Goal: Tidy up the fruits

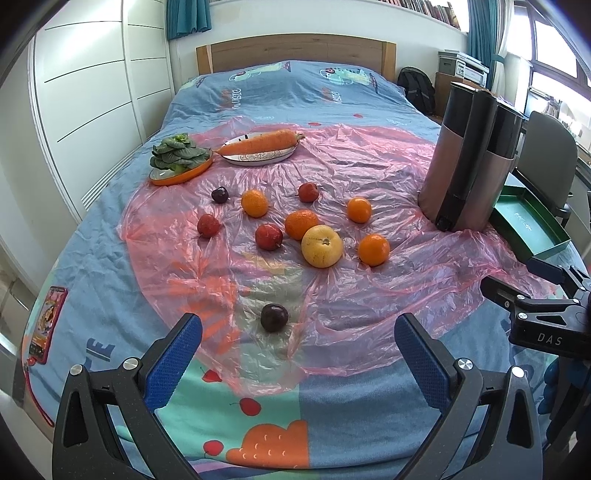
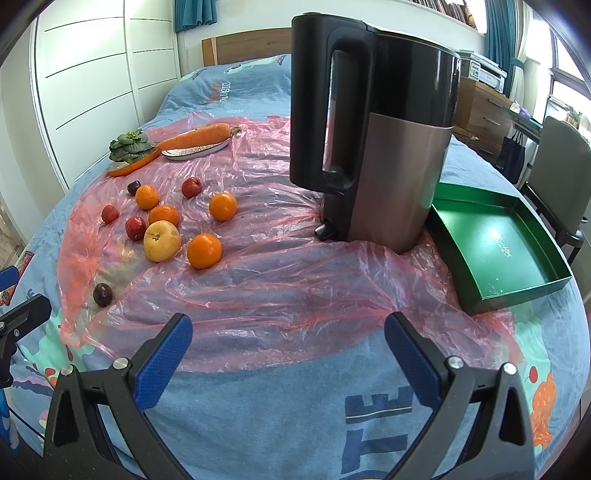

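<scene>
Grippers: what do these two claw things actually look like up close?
Both look alike. The left gripper and right gripper each have two black plastic arms with triangular cut-outs, silver round bolts at the joints, and fingers faced with blue dimpled rubber pads. In the left view, the right gripper's black body shows white letters "DAS". No cables or sleeves show.

This is a bedroom in a home. A bed (image 1: 295, 96) with a wooden headboard (image 1: 295, 51) at top centre fills most of both views, covered in a child's cartoon-print bedspread (image 2: 295, 406). White built-in wardrobe doors (image 1: 96, 74) line the left edge. Teal curtains (image 1: 188, 16) hang along the top, and at upper right stand a wooden chest of drawers (image 2: 484, 110), what looks like a printer (image 2: 487, 72), a chair (image 2: 565, 166) and a window.
</scene>
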### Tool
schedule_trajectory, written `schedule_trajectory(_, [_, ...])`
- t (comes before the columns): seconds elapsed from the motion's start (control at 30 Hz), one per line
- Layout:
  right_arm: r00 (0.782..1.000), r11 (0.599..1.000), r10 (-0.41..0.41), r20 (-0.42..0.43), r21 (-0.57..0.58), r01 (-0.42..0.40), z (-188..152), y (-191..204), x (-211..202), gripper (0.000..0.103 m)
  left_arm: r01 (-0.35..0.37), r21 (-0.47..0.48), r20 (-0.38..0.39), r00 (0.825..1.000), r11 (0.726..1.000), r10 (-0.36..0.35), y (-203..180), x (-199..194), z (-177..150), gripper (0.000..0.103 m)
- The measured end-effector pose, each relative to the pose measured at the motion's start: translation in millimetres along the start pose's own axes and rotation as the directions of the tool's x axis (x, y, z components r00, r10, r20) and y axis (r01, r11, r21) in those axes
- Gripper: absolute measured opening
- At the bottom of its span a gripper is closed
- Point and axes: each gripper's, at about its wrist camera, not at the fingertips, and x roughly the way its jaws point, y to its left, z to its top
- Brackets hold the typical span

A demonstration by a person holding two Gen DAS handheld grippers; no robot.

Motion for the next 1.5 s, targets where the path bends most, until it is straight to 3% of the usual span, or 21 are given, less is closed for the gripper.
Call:
schedule_trajectory(0.77, [1.0,1.0,0.025,-0.008,-0.015,-0.025,-2,5,7,0.103,0.002,-0.029,-0.035,0.999,1.0,-0.003,8,10,-3,0.102])
schedule_trajectory(1.1, [0.995,0.994,0.1,-0.005,-0.043,-0.1,3,19,16,0.103,-0.014,-0.089,-0.055,0.998,0.996,0.009,34,25,-6,0.102])
schedule_trajectory(1.5, [0.982,0.974,0.186,-0.023,-0.125,-0.188,29,53,51,0.103,-0.036,-0.065,-0.102,0.994,0.997,0.029,43,62,-8,0.097])
